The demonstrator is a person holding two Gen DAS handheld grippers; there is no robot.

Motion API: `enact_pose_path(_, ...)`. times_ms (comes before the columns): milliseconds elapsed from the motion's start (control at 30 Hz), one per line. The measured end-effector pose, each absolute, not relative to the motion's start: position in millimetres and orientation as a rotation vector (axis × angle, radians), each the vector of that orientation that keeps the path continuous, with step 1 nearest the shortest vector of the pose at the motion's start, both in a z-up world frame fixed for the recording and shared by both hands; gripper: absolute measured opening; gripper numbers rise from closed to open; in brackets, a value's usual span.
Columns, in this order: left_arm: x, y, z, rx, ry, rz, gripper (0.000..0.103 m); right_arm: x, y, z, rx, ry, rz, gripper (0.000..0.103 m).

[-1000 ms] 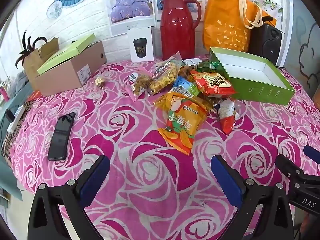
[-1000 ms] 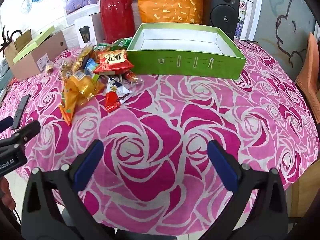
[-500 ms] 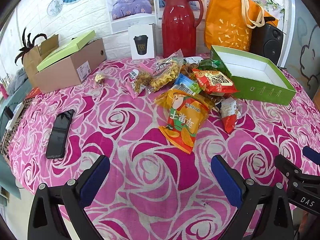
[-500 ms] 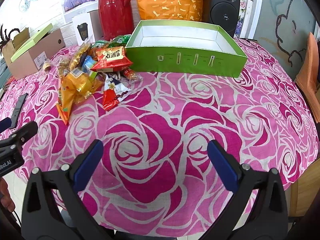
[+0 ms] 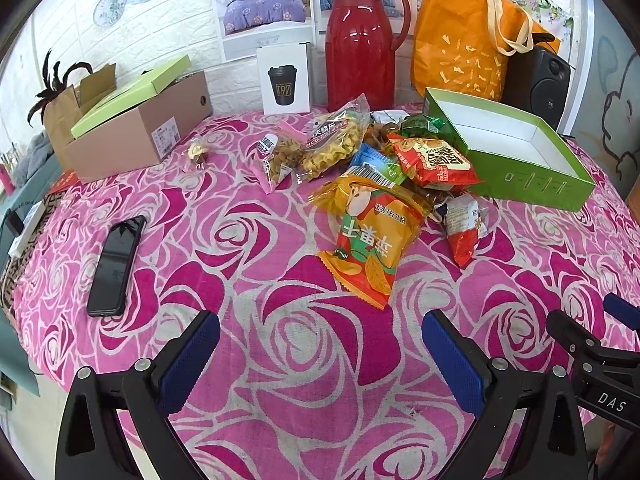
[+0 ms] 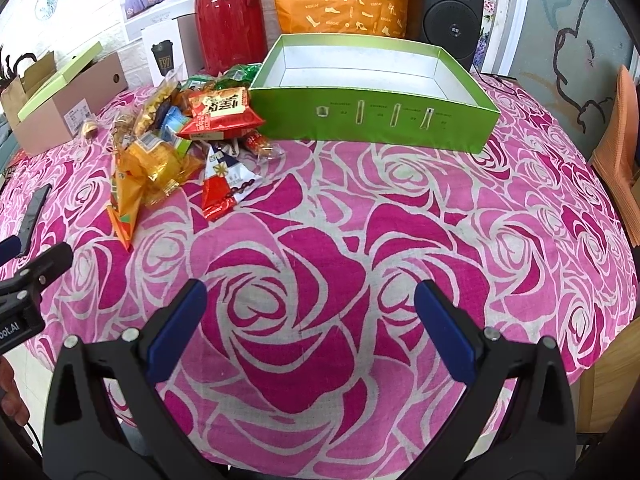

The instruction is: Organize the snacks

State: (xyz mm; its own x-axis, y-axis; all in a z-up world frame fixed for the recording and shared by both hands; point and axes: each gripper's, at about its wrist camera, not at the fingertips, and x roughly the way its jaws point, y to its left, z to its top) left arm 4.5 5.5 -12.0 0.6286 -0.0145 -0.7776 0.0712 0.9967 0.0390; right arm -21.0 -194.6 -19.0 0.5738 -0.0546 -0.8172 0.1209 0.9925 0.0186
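Left wrist view: the left gripper (image 5: 320, 354) is held with fingers spread wide, nothing between them. A black phone (image 5: 116, 266) is seen beyond the left finger; the snack pile (image 5: 372, 184) is heaped ahead, nearer the right finger, with the orange packet (image 5: 370, 250) nearest. Right wrist view: the right gripper (image 6: 310, 318) is likewise spread and empty. The pile (image 6: 180, 140) is placed beyond its left finger, touching the open green box (image 6: 374, 114) ahead.

Green wrapper (image 5: 420, 125): mostly buried under the snack pile. Red thermos (image 6: 230, 16): top cut off by frame edge. Green box (image 6: 372, 116) label print: too small to read.
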Motion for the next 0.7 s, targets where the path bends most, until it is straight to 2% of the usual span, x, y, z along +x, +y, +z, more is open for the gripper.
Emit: enact_pose_path(700, 20, 11, -23, 0.059, 0.923, -0.059, 0.102, -5, -192, -33, 0.066, 0.998, -0.101, 0.103)
